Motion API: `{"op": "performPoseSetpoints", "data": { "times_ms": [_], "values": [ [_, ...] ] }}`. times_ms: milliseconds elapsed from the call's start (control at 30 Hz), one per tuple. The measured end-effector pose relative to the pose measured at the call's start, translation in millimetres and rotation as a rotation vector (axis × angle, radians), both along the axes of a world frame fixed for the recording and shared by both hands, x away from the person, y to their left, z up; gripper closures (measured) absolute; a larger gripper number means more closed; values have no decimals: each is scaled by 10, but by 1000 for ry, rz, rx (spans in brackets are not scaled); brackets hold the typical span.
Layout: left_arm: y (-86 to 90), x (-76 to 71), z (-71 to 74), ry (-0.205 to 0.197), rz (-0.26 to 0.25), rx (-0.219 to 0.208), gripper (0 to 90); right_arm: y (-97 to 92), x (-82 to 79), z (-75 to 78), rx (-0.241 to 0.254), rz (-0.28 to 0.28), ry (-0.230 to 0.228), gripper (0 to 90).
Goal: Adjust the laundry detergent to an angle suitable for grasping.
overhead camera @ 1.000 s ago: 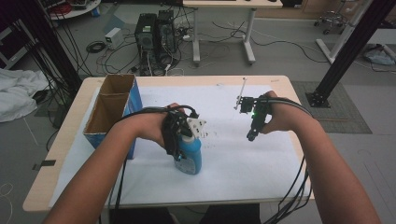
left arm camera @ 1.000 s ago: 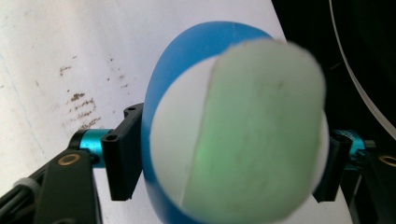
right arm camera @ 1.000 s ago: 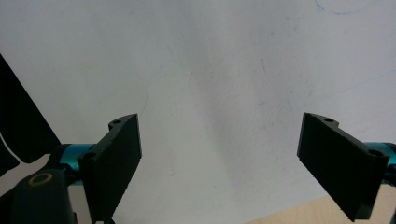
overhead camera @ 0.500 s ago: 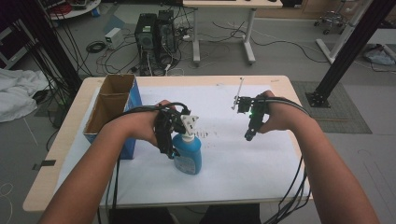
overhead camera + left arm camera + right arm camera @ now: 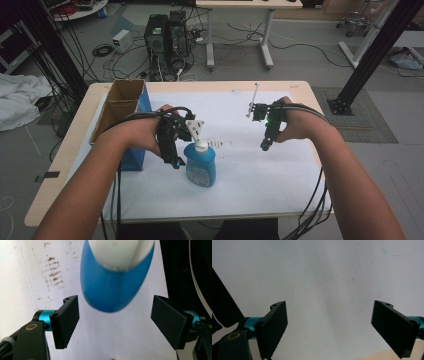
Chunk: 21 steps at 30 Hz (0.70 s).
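Left gripper [image 5: 176, 163] has drawn off the blue plastic bottle [image 5: 201, 169], jaws just opening, empty; right gripper [image 5: 264, 146] open. A brush could topple it.

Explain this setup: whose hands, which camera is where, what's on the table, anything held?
No robot here: a person holds a two-jaw claw in each hand. The high view looks down from above the person's side of the table. The other two cameras ride on the claws and look along their black jaws.

On the white-covered table stand a blue bottle with a white cap and an open cardboard box.

The left claw sits beside the bottle. Its jaws have just been opening, and in the left claw view they stand clear of the bottle. The right claw is open over bare cover. Nothing is held.
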<state>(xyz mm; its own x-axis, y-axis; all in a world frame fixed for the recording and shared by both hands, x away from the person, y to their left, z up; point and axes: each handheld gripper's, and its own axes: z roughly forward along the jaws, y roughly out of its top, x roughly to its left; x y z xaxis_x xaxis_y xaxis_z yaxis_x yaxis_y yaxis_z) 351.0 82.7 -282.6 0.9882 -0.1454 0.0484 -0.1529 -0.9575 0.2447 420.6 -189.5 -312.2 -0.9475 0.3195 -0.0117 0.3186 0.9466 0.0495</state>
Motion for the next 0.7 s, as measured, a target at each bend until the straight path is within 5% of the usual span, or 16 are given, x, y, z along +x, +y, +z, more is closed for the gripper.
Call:
{"op": "performPoseSetpoints", "data": {
  "times_ms": [300,700],
  "values": [
    [164,-49,96,16,98,27,231,60,15,-4,-6,-9,8,129],
    [268,-133,175,7,135,58,185,110,23,-9,-17,8,10,129]
  ]
}}
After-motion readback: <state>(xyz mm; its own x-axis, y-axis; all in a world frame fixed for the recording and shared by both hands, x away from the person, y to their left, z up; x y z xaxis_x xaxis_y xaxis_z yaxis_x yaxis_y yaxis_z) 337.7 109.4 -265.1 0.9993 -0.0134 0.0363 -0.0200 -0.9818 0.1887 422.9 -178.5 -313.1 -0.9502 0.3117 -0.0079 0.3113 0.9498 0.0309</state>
